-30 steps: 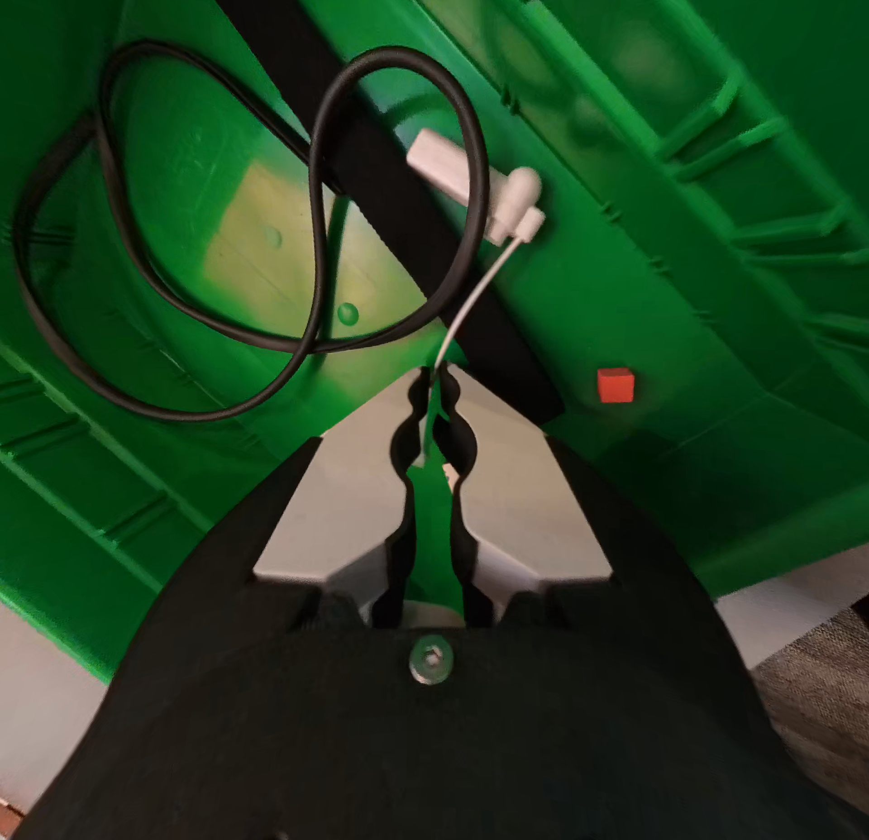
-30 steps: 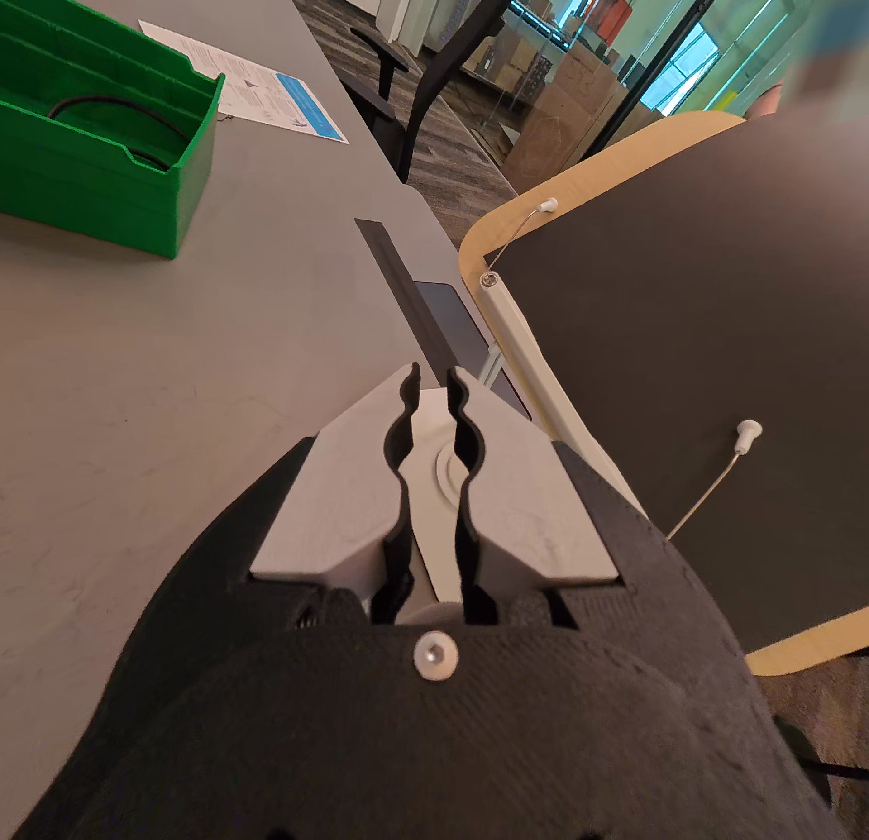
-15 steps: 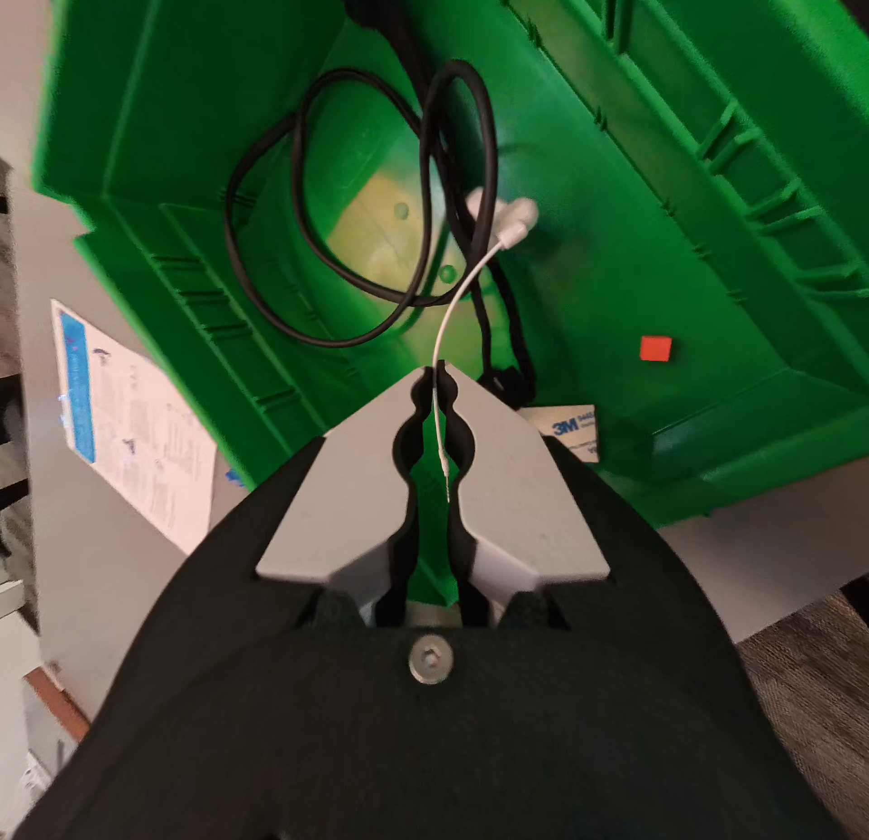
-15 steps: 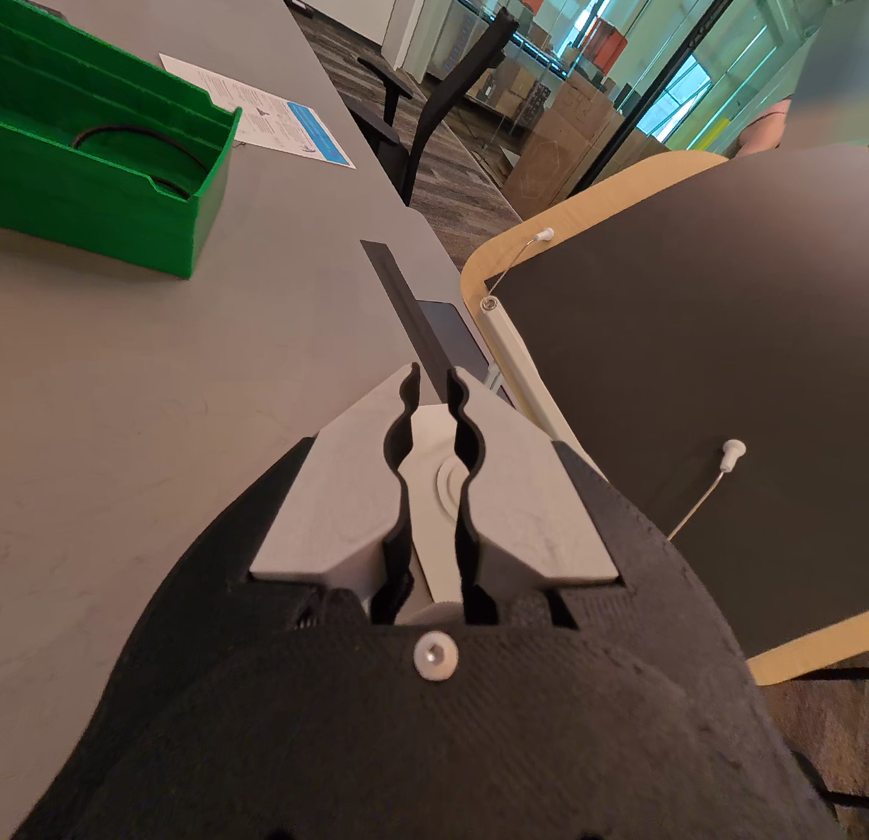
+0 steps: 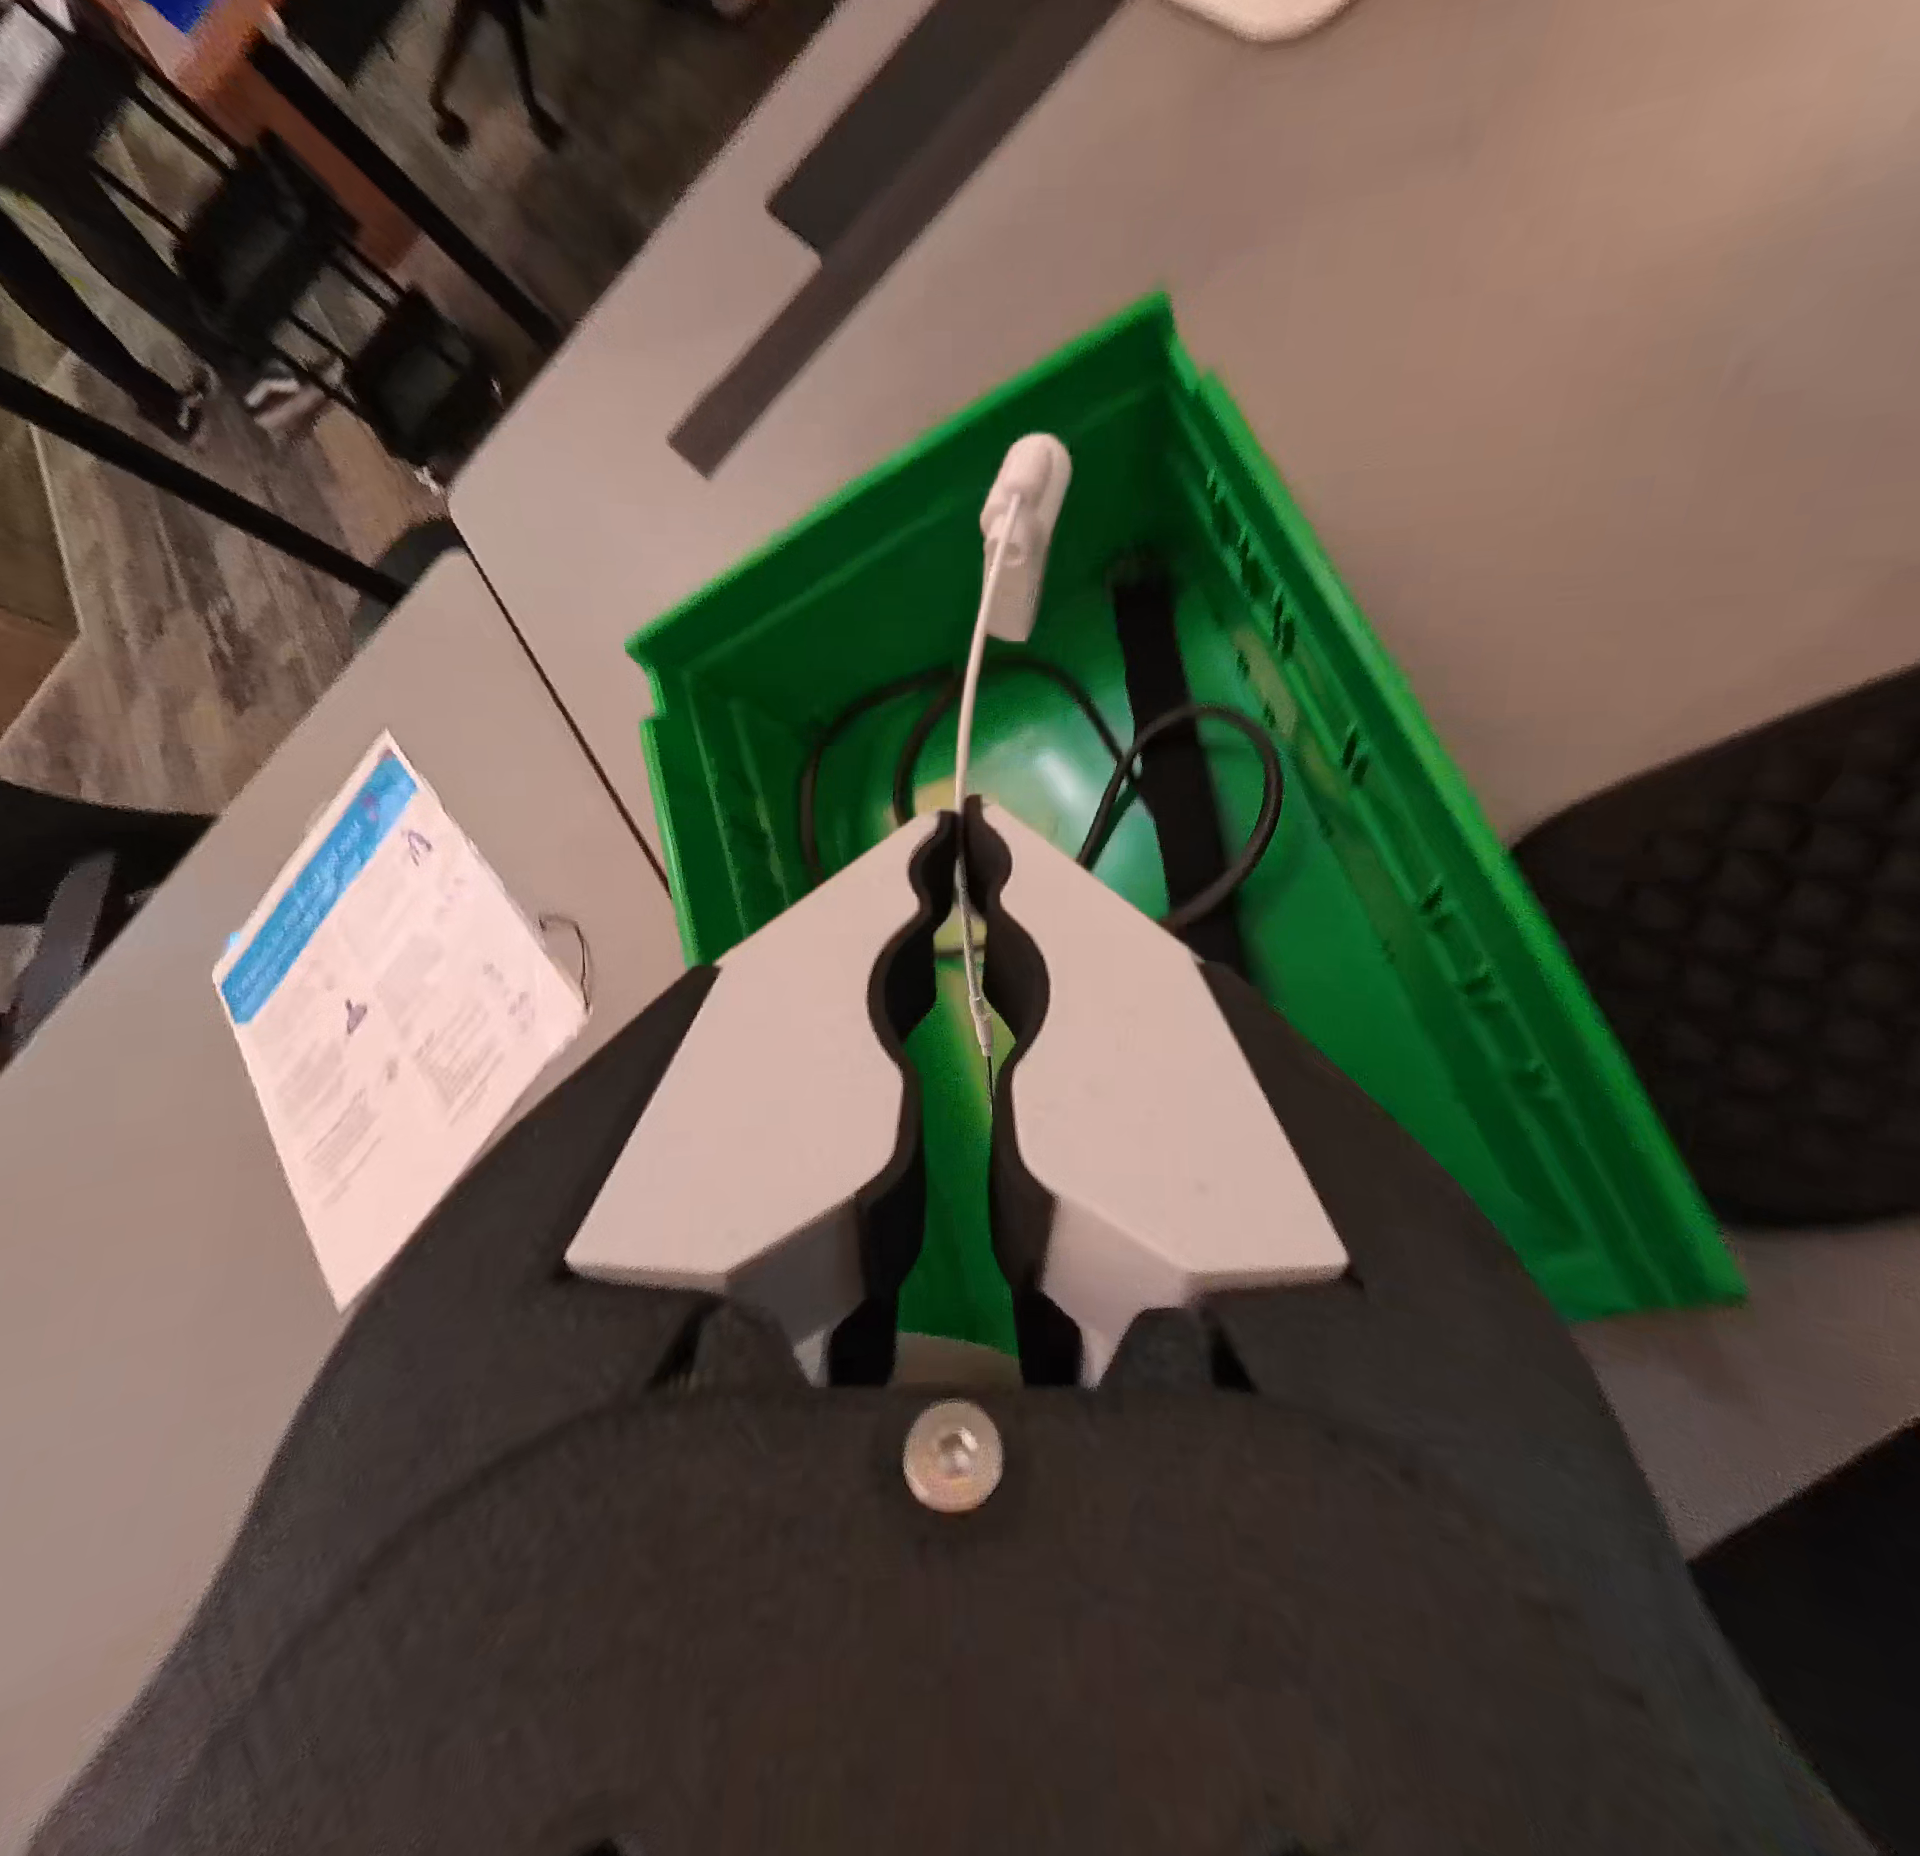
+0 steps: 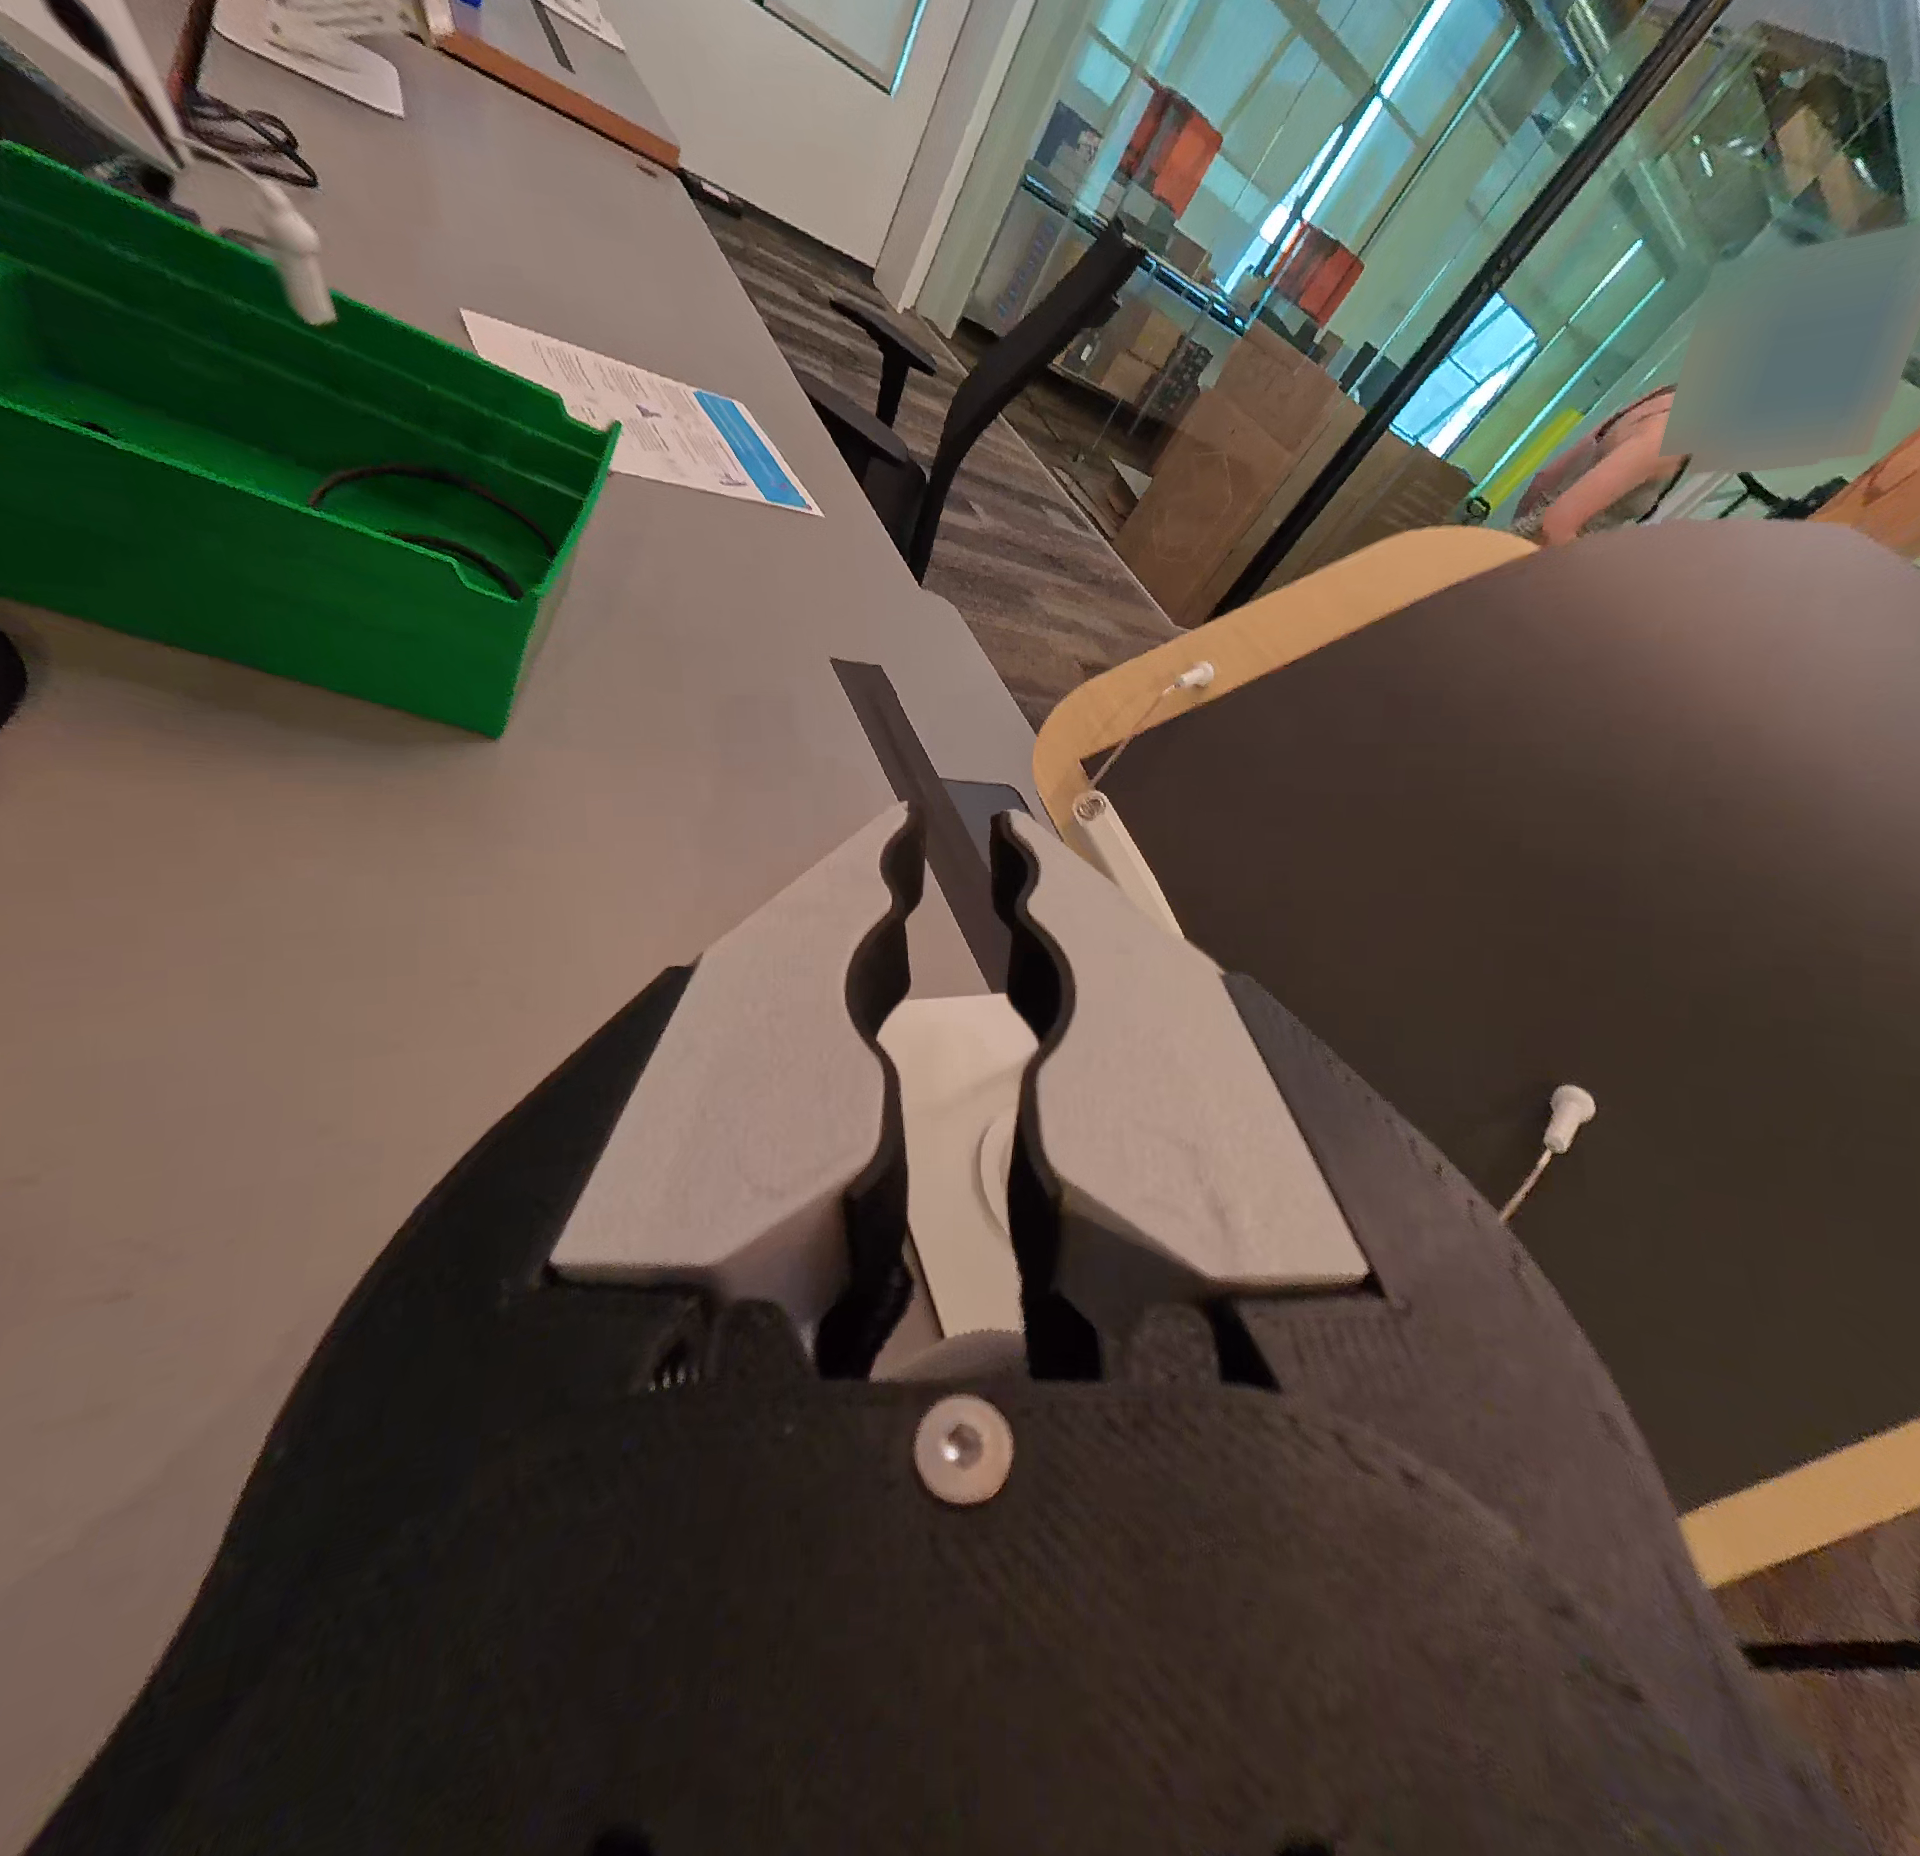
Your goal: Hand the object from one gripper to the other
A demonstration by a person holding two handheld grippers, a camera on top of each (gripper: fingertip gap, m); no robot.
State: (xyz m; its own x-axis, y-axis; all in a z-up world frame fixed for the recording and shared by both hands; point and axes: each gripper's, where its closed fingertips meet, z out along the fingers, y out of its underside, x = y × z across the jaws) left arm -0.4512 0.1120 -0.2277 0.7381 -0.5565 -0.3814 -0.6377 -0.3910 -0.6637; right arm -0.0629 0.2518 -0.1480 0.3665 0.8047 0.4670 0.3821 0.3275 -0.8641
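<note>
White adapter cable [image 5: 1023, 518] pinched by left gripper [image 5: 961, 819] above green bin [image 5: 1403, 871] — right gripper [image 6: 954, 830] fingers apart, empty; printed sheet [image 5: 395, 996] beside bin.

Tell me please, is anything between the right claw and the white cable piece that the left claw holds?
Nothing visible blocks it. The white cable piece hangs above the green bin, held by the left claw. Only bare grey table lies between it and the open right claw.

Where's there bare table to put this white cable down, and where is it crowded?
Bare grey table lies between the green bin and the right gripper. Crowded: the bin holds a black cable, a printed sheet lies beside it, and the left gripper holds the white cable above.
</note>
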